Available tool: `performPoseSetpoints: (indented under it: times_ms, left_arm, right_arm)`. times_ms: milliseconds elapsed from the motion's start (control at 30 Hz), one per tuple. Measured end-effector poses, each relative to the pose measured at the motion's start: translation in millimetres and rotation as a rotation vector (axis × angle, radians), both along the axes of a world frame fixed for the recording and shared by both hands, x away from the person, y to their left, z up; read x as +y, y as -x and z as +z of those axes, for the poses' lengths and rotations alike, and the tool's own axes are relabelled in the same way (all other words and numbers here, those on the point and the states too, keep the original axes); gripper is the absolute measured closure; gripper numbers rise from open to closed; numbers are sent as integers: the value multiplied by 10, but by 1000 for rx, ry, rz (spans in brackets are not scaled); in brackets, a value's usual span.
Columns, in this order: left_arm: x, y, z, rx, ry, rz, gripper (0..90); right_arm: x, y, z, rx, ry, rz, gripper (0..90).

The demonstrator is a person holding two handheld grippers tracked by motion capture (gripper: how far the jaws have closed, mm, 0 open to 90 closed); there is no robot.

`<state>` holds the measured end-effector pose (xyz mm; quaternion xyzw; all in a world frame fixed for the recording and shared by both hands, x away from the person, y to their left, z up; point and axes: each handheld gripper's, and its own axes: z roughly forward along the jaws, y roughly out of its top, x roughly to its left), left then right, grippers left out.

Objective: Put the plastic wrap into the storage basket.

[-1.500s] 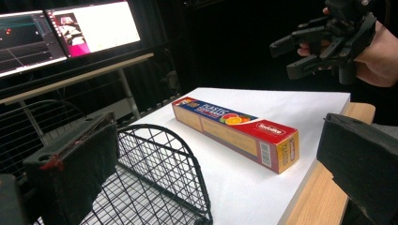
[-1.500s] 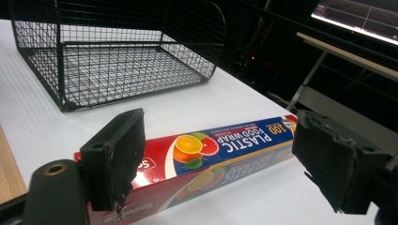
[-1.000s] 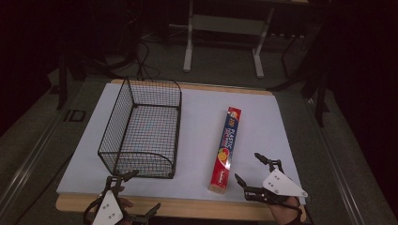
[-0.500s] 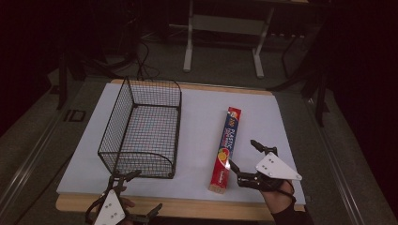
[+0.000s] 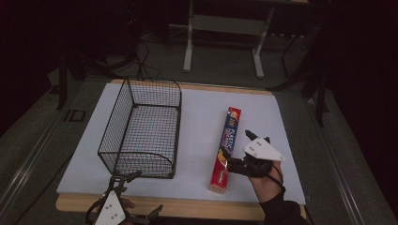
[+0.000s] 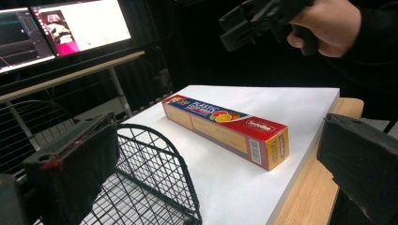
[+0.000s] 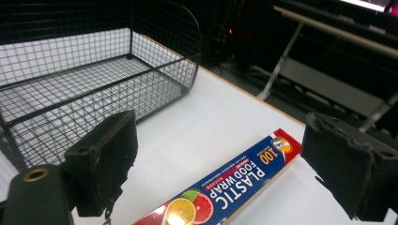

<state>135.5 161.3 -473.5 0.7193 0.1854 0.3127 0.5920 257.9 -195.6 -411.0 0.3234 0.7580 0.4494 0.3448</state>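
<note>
**Open jaws over the wrap box: a grip too near one end is the risk**

The plastic food wrap box (image 5: 226, 149) lies flat on the white counter (image 5: 202, 122), its long axis running from about 12 o'clock to 6 o'clock in the high view, its near end close to the counter's front edge. The wire basket (image 5: 141, 129) stands well apart from it, toward 9 o'clock.

What could go wrong, as I judge it: the box is long and light, and the right hand-held gripper (image 5: 237, 149) hangs over its near half. A pinch taken that far from the middle would likely let the far end droop or swing on the lift, and it could then catch the basket's rim. Closing across the box at a slant could also skid it over the smooth counter towards the front edge, or crush the thin card.

The right hand-held gripper has its jaws wide apart, just having opened further, with nothing between the pads; in the right gripper view the box (image 7: 225, 192) lies below and between them, untouched. The left hand-held gripper (image 5: 133, 197) sits at the counter's front edge, near 7 o'clock, just in front of the basket, its jaws likewise spread and holding nothing.
</note>
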Motion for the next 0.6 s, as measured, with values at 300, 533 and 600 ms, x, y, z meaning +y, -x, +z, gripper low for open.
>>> performPoseSetpoints:
  times_ms: [300, 533, 600]
  left_arm:
    - [3, -4, 0, 3, 2, -3, 1]
    - [0, -6, 2, 8, 9, -16, 1]
    - [-1, -6, 2, 8, 9, -18, 1]
  right_arm:
    - [138, -155, 24, 40, 14, -60, 101]
    - [234, -281, 28, 91, -23, -144, 94]
    - [248, -296, 29, 96, -24, -160, 93]
